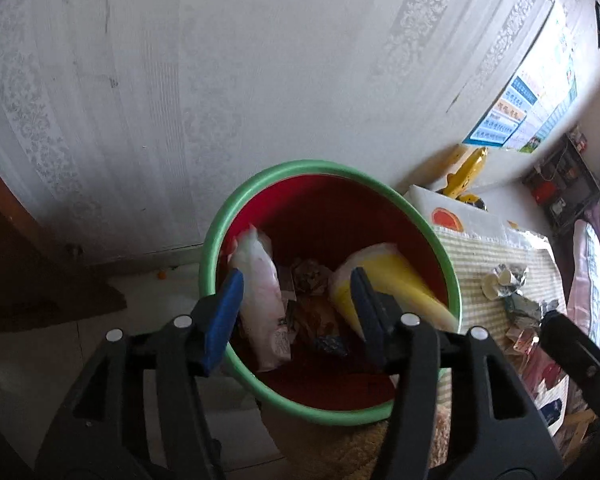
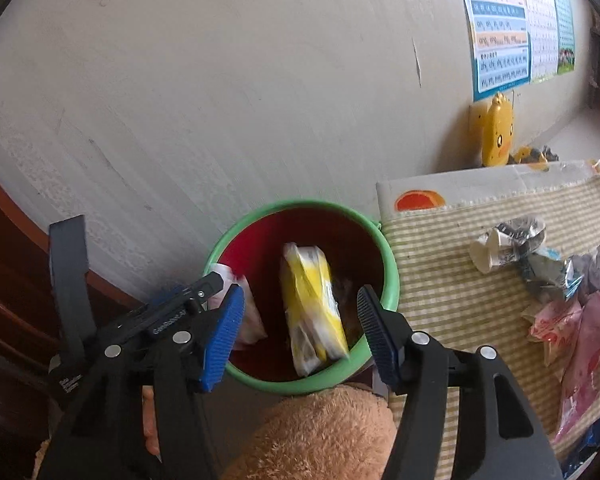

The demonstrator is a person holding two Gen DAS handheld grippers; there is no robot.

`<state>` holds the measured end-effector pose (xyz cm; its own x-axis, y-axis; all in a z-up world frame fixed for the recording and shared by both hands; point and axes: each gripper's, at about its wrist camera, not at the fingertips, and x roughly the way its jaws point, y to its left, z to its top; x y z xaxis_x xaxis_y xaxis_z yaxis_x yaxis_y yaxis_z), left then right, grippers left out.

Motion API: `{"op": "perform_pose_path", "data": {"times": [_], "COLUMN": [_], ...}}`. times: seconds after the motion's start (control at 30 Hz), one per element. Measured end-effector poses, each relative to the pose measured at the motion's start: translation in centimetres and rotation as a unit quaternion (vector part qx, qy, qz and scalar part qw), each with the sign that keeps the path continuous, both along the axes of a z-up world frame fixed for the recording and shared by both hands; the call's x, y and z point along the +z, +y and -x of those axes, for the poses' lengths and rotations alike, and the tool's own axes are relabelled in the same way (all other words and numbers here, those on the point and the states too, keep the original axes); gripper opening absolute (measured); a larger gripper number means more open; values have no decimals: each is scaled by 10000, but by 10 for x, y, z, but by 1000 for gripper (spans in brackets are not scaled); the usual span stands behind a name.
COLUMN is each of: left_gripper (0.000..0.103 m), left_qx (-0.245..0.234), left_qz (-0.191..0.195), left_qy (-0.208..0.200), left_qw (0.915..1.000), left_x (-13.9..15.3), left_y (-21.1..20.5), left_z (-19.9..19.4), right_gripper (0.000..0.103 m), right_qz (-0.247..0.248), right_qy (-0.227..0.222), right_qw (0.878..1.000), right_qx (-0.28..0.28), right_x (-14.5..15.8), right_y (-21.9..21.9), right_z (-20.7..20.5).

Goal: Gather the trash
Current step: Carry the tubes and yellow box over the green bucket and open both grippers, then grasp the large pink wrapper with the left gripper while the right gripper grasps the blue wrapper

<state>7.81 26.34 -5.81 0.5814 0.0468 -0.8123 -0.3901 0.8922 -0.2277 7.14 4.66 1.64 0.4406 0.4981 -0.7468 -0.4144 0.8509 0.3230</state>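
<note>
Two tongs [image 1: 296, 312] [image 2: 300, 332] gaping empty over green-rimmed bin [image 1: 236, 196], striped tablecloth [image 2: 452, 280] beside, patterned wallpaper [image 1: 180, 80] behind

The mouth of the green-rimmed bin [image 2: 392, 276] is left open from above, though its floor is crowded by a yellow packet [image 2: 312, 308] and a white-pink packet [image 1: 260, 300]. At 3 o'clock the desk [image 2: 440, 280] edge touches the bin; at 12 the wall [image 2: 220, 100] closes passage; at 6 a plush toy [image 2: 324, 436] intrudes.
</note>
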Motion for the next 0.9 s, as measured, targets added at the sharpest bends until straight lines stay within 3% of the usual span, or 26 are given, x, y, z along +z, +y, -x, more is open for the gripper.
{"op": "perform_pose_path", "data": {"times": [0.2,0.3,0.4,0.53,0.63,0.67,0.77,0.9], "left_gripper": [57,60,61,61,62,62,62,68], "left_qx": [-230,-403,-570,-856,-1133,-1256,-1588,-1955], "left_qz": [40,33,48,91,193,257,262,255], "left_qy": [3,-10,-38,-15,35,71,143,203], "left_qw": [9997,9992,9984,9963,9934,9917,9869,9802], "left_x": [2,5,9,14,15,15,17,19], "left_y": [-20,-33,-49,-76,-101,-111,-142,-181], "left_z": [-3,-5,-6,-7,-5,-5,-1,4], "right_gripper": [62,64,70,71,74,74,74,74], "right_qz": [273,555,847,662,619,530,281,359], "right_qy": [129,199,285,664,935,1020,1094,941], "right_qw": [9978,9900,9705,9255,8998,8964,8947,9118], "right_qx": [-585,-1283,-2240,-3669,-4216,-4280,-4322,-3982], "right_x": [-11,-24,-38,-58,-78,-83,-94,-101], "right_y": [-64,-122,-187,-282,-323,-330,-338,-326], "right_z": [20,34,49,75,83,85,88,81]}}
